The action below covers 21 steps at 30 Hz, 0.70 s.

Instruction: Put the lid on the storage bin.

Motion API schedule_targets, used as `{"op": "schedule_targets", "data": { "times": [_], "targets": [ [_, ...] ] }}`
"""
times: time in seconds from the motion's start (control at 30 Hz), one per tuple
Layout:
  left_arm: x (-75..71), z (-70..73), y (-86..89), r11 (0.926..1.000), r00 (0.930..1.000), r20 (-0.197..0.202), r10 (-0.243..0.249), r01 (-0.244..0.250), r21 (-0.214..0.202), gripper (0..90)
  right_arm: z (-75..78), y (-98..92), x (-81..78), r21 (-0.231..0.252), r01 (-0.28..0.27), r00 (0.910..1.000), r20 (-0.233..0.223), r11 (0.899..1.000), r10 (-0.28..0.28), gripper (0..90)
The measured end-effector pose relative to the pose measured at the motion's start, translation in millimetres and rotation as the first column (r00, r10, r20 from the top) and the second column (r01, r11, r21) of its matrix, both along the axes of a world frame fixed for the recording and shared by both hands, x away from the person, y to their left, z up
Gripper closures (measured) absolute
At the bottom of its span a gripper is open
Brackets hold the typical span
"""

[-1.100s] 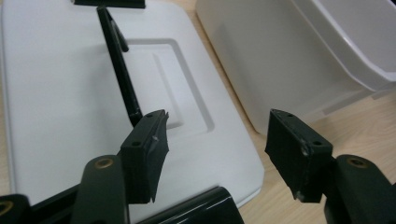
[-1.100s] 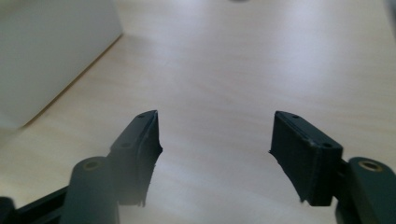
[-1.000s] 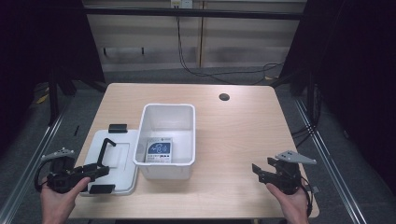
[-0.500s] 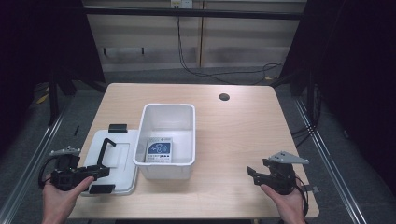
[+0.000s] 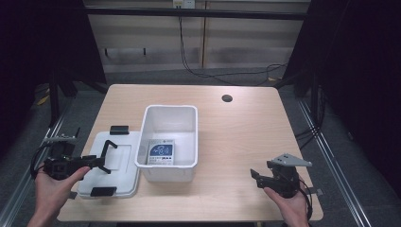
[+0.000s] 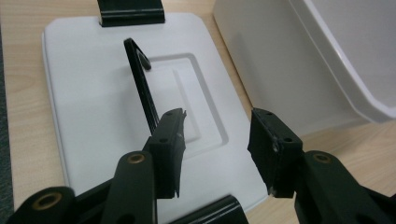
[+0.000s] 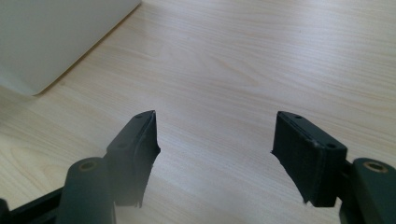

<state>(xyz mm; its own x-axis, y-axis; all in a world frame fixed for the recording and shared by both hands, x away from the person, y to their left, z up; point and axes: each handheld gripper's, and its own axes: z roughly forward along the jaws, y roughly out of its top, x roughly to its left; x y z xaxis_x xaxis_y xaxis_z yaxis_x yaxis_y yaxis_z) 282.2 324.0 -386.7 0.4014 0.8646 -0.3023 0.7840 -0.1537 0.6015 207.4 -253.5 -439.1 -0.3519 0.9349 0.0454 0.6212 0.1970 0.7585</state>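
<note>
Lid [image 5: 113,163]: off, lying left of the bin [image 5: 171,142]; we judge closing remains.
Left gripper [image 6: 217,140]: spread, empty.
Right gripper [image 7: 215,149]: spread, empty.

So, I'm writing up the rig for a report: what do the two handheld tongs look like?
Both are black. The left tongs and the right tongs each carry a grey three-cornered plate on top and trail a thin black cable. Up close, the jaws are flat rectangular blocks with small screw holes, on arms joined by brass-coloured pivots. The person's forearms are bare, with no sleeves in view.
</note>
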Motion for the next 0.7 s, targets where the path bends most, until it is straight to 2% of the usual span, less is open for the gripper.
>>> {"op": "schedule_targets", "data": {
  "times": [0.03,0.17,0.23,0.4,0.43,0.5,0.53,0.6,0.7],
  "targets": [
    [1.5,0.5,-1.0,0.9999,0.9999,-0.009,-0.011,0.011,0.009,55.5,0.3,-0.1,-0.4,-0.002,-0.004,1.0000,0.002,1.000,0.004,30.3],
    [8.4,-0.7,-6.8,0.9985,0.9989,-0.047,-0.005,0.008,0.054,56.9,1.8,0.3,-3.6,-0.006,-0.007,0.9999,0.007,1.000,0.007,30.0],
    [14.3,0.2,-7.5,0.9970,0.9966,-0.082,-0.005,0.011,0.076,57.5,1.7,-1.5,-4.0,0.001,-0.001,1.0000,0.009,1.000,0.001,29.9],
    [24.4,4.7,-7.0,0.9944,0.9944,-0.105,0.012,-0.001,0.106,58.6,0.5,-1.1,-1.8,0.003,-0.007,1.0000,-0.003,1.000,0.007,29.9],
    [27.7,6.2,-6.2,0.9931,0.9928,-0.115,0.035,-0.021,0.115,58.6,0.2,0.4,-1.3,-0.002,-0.013,0.9999,-0.007,1.000,0.013,29.9],
    [33.1,7.2,-5.1,0.9935,0.9889,-0.146,0.027,-0.010,0.114,58.7,0.1,0.8,-1.2,-0.002,-0.011,0.9999,-0.010,1.000,0.011,29.9],
    [34.6,8.3,-5.4,0.9918,0.9884,-0.147,0.036,-0.018,0.127,58.7,0.0,0.8,-1.2,-0.004,-0.009,0.9999,-0.010,1.000,0.009,29.9],
    [37.6,10.1,-6.5,0.9863,0.9882,-0.151,0.028,-0.003,0.165,58.7,0.2,0.4,-1.6,-0.004,-0.001,1.0000,-0.010,1.000,0.000,29.9],
    [41.7,11.5,-7.7,0.9855,0.9851,-0.170,0.026,0.003,0.170,57.7,0.8,-0.4,-2.3,-0.004,-0.004,1.0000,-0.002,1.000,0.004,29.9]
  ]
}}
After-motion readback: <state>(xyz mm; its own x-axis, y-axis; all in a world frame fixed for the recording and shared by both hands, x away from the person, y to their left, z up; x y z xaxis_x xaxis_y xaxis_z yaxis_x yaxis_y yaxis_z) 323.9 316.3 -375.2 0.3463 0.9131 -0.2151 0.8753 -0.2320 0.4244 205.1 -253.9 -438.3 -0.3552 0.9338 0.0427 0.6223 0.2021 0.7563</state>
